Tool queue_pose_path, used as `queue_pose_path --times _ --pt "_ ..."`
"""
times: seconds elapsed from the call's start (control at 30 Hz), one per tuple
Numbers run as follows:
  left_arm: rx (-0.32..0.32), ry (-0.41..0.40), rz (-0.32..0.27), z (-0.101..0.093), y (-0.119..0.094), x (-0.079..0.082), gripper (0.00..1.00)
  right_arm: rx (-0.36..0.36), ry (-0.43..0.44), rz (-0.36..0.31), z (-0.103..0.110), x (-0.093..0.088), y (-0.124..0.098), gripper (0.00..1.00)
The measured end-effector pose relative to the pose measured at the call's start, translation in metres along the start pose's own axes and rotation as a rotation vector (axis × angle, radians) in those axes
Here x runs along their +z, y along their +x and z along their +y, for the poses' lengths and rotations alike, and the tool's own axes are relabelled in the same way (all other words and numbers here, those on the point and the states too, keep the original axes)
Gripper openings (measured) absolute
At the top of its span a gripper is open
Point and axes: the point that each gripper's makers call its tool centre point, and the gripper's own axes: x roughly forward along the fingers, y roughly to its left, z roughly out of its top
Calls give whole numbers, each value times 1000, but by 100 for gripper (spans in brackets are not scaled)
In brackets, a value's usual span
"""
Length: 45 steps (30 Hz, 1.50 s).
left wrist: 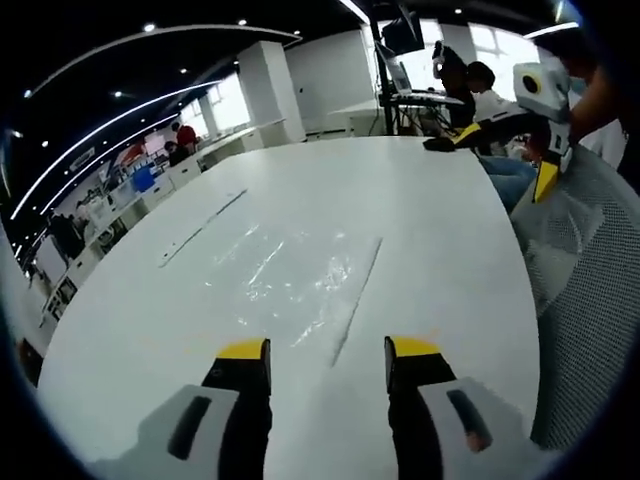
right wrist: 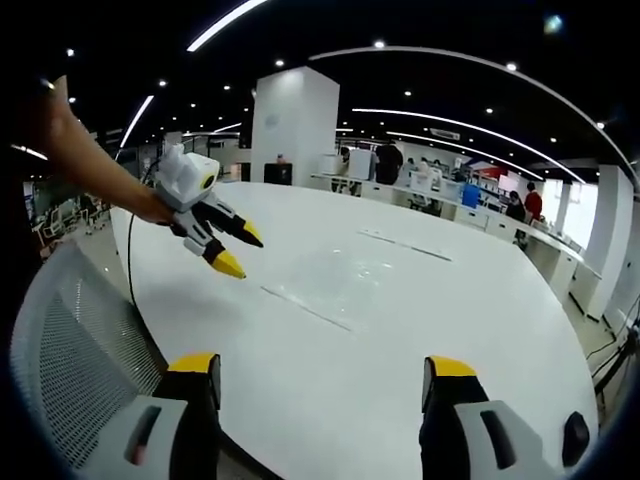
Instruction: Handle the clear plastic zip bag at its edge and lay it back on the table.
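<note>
Clear plastic zip bag lying flat on the white table, both grippers held clear of it.

Left gripper, jaws apart and empty, hovers just short of the bag; right gripper, likewise spread and empty, faces the bag from beyond the table's edge.

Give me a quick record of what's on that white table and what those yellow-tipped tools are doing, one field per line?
Table: white table, rounded edge
Item on it: clear plastic zip bag, lying flat, untouched
Left hand-held gripper: open, held apart from the bag, aimed at its near edge
Right hand-held gripper: open, empty, back from the table edge
Beside the table: mesh chair
Background: open office with desks and people
</note>
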Motion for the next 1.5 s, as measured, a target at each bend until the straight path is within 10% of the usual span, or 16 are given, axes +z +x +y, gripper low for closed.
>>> queue_pose_path --times 1.5 --pt "-108 279 146 7 40 -31 18 -13 -6 39 -1 -5 2 77"
